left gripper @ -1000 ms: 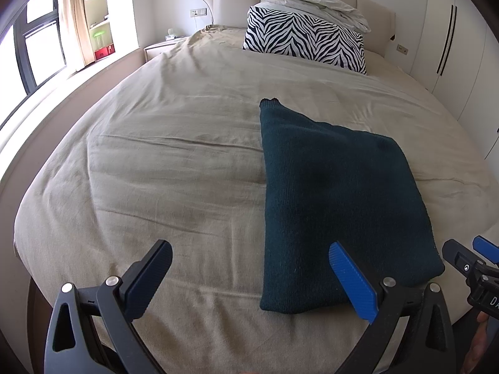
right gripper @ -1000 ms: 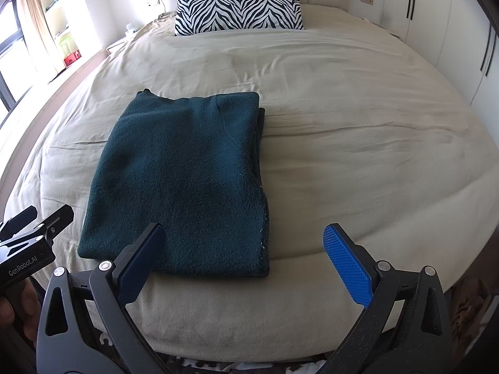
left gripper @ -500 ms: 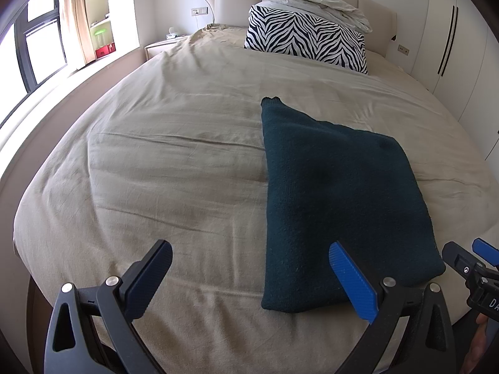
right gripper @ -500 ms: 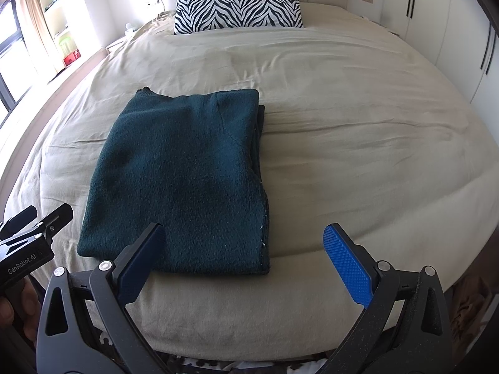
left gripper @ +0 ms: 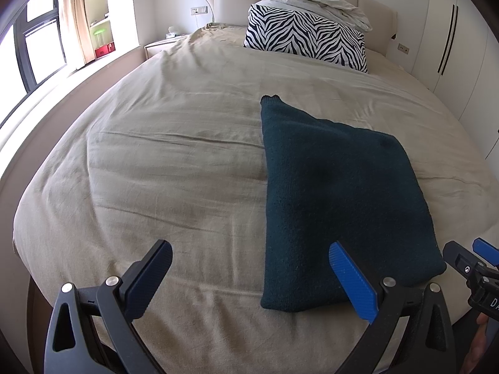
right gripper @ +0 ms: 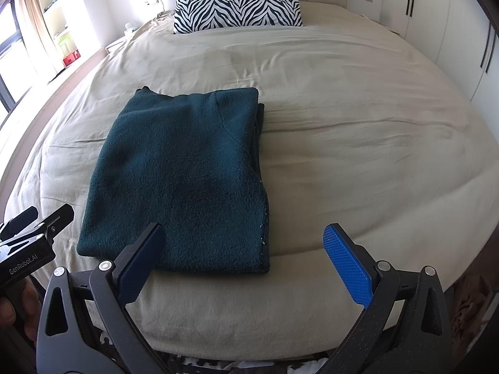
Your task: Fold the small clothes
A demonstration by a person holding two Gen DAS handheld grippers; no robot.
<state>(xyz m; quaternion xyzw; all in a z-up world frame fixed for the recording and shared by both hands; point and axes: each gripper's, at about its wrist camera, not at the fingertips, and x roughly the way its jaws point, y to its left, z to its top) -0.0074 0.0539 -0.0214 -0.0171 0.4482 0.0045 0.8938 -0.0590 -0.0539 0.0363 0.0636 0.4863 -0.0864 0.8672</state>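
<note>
Hiding lower layers, folded sweater (right gripper: 184,180)

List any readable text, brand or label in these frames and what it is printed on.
"GenRobot.AI": on the left gripper body, at the right wrist view's left edge.
"DA", cut off by the frame: on the right gripper body, left wrist view.
No other text is readable.

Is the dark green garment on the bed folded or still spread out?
Folded. The dark green garment lies as a compact rectangle on the bed, with stacked layer edges showing along its right side.
</note>
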